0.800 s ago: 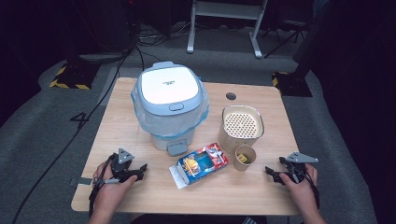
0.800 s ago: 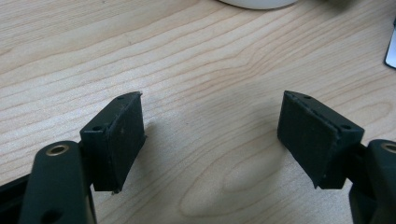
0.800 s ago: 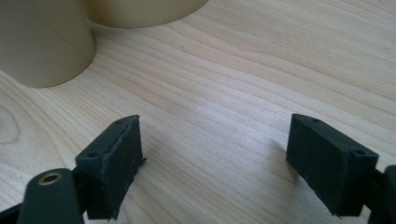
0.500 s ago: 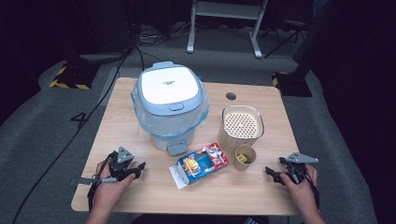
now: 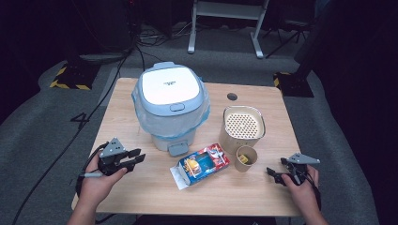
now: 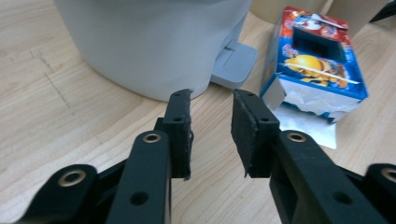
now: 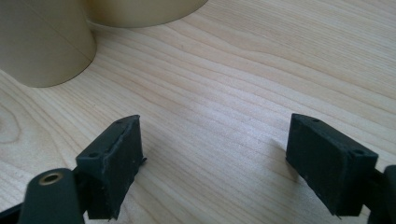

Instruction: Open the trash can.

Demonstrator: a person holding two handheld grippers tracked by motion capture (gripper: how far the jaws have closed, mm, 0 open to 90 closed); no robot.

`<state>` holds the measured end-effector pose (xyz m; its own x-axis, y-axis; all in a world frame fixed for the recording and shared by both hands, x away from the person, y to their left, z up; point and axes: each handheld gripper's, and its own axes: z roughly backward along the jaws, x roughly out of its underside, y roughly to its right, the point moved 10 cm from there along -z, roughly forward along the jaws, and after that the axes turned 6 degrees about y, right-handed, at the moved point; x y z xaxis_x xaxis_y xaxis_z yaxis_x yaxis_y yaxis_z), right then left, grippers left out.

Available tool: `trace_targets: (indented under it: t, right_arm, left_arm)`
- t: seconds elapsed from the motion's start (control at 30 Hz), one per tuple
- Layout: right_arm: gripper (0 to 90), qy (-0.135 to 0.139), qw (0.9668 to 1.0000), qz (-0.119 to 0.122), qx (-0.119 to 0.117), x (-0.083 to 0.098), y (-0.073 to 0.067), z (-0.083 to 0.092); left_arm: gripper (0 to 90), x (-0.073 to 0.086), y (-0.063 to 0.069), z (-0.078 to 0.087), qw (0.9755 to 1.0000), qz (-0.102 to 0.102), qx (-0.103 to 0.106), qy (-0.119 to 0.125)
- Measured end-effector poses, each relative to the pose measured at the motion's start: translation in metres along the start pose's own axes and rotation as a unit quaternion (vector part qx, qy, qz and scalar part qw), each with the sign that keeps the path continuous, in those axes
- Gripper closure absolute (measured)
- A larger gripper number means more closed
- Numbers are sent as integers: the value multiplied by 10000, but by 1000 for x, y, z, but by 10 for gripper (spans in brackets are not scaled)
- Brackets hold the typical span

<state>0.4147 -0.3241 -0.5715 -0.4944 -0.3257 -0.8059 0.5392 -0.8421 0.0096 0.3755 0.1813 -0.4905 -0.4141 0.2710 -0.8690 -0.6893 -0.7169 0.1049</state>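
Tongs at rest, snack box waiting near the front edge

Worktop holds a lidded bin lined with a plastic bag [image 5: 171, 110] at its centre. A tall paper tub [image 5: 242, 127] stands toward the right edge, with a small paper cup [image 5: 246, 158] touching or just beside its front. Snack box [image 5: 202, 164] lies flat near the front edge, just ahead of the bin's pedal, its torn-open flap toward the front-left corner.

Left tongs [image 5: 132, 159] sit low near the front-left corner, jaws apart with a narrow gap and nothing between them. Left gripper view looks along them at the box [image 6: 315, 70] and the bin's base [image 6: 154, 42]. Right tongs [image 5: 275, 174] rest near the front-right corner, jaws wide apart over bare wood and empty. Right gripper view has the cup [image 7: 44, 44] off to one side.

Judgement: box is the likely first pick for the left hand.
- Widen the left jaws first; the present gap looks too narrow for the box.
- Take it across the short sides, away from the loose flap, which would crumple.
- Approach low and level; the bin's pedal is close beside it.

Pose: both forearms enter from the front edge, hands low, tongs roughly level, pointing inward toward the middle of the worktop.
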Motion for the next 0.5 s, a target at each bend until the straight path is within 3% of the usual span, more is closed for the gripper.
trace_targets:
  t: [0.03, 0.27, 0.3, 0.33, 0.5]
  right_arm:
    - [187, 0, 10000, 0, 0, 0, 0, 0]
    - [187, 2, 10000, 0, 1, 0, 0, 0]
    - [187, 2, 10000, 0, 1, 0, 0, 0]
    - [187, 2, 10000, 0, 1, 0, 0, 0]
    - [187, 2, 10000, 0, 2, 0, 0, 0]
  left_arm:
    - [703, 0, 0, 0, 10000, 0, 0, 0]
    - [824, -19, 14, 13, 9979, -153, 596, 205]
    - [845, -19, 14, 13, 9979, -153, 596, 205]
    - [868, -25, 16, 17, 9967, -129, 752, 281]
    - [900, -40, 19, 25, 9933, -63, 1013, 559]
